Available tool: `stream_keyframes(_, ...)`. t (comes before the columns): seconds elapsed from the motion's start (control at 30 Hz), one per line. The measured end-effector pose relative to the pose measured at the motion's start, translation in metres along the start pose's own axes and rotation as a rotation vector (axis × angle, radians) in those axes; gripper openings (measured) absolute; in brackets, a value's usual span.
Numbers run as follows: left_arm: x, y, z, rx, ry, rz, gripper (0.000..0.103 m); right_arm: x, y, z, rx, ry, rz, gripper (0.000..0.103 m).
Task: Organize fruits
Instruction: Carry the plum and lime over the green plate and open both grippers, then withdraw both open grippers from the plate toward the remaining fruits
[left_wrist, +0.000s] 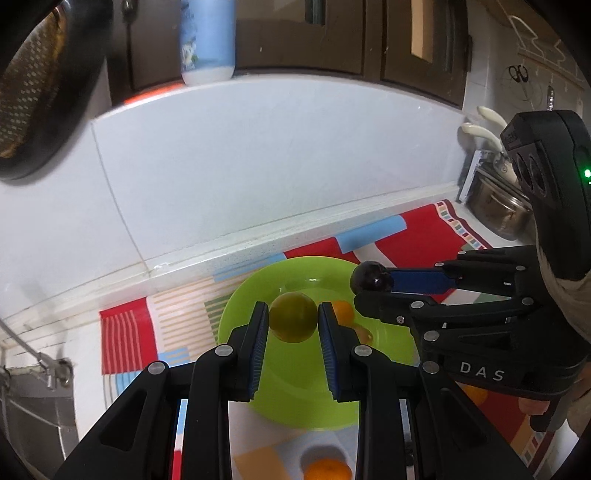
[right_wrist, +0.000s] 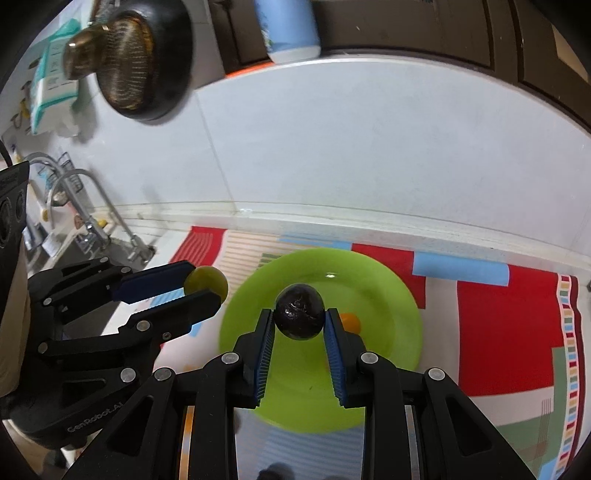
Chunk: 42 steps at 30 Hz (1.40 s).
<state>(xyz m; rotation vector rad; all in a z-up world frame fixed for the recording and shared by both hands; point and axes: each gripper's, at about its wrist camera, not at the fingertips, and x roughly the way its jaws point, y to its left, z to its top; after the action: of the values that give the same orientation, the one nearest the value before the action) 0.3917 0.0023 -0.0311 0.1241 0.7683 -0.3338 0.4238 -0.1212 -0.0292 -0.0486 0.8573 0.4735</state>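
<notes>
My left gripper (left_wrist: 293, 319) is shut on a green round fruit (left_wrist: 293, 316) and holds it above a lime-green plate (left_wrist: 295, 398). My right gripper (right_wrist: 299, 321) is shut on a dark purple fruit (right_wrist: 300, 311) above the same plate (right_wrist: 388, 295). A small orange fruit (left_wrist: 343, 311) lies in the plate; it also shows in the right wrist view (right_wrist: 350, 322). Another orange fruit (left_wrist: 327, 470) lies on the mat in front of the plate. Each gripper shows in the other's view: the right gripper (left_wrist: 373, 286) at the right, the left gripper (right_wrist: 201, 282) at the left.
The plate sits on a red, blue and striped mat (right_wrist: 509, 332) on a white counter against a white tiled wall (left_wrist: 258, 166). A sink with taps (right_wrist: 85, 206) is to the left. A steel pot (left_wrist: 498, 206) stands at the far right. A blue-white bottle (left_wrist: 207, 40) stands on the ledge above.
</notes>
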Motion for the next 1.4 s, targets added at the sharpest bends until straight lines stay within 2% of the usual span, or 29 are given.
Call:
stream_keyframes(0.33, 0.062, 0.01, 0.002, 0.009, 0.073, -0.014, 0.028, 0.058, -0.026, 0.015, 0.034, 0.088, -0.02, 0.029)
stream_keyframes(0.53, 0.084, 0.014, 0.002, 0.009, 0.103, -0.025, 0.028, 0.078, -0.034, 0.015, 0.044, 0.119, -0.032, 0.029)
stream_keyframes(0.63, 0.085, 0.014, 0.003, 0.017, 0.097, -0.015, 0.035, 0.082, -0.036, 0.014, 0.057, 0.104, -0.039, 0.029)
stream_keyframes(0.67, 0.084, 0.014, 0.003, 0.02, 0.092, -0.011, 0.039, 0.082, -0.037, 0.014, 0.06, 0.102, -0.039, 0.029)
stream_keyframes(0.77, 0.078, 0.014, 0.004, 0.023, 0.077, 0.001, 0.039, 0.078, -0.039, 0.013, 0.071, 0.088, -0.047, 0.034)
stream_keyframes(1.0, 0.047, 0.014, 0.002, 0.014, 0.046, 0.025, 0.041, 0.054, -0.036, 0.008, 0.08, 0.042, -0.062, 0.034)
stream_keyframes(1.33, -0.027, -0.007, -0.006, 0.03, -0.069, 0.018, 0.051, -0.017, -0.011, -0.008, 0.05, -0.074, -0.079, 0.035)
stream_keyframes(1.4, -0.038, -0.011, -0.006, 0.03, -0.085, 0.01, 0.055, -0.032, -0.005, -0.012, 0.05, -0.097, -0.074, 0.039)
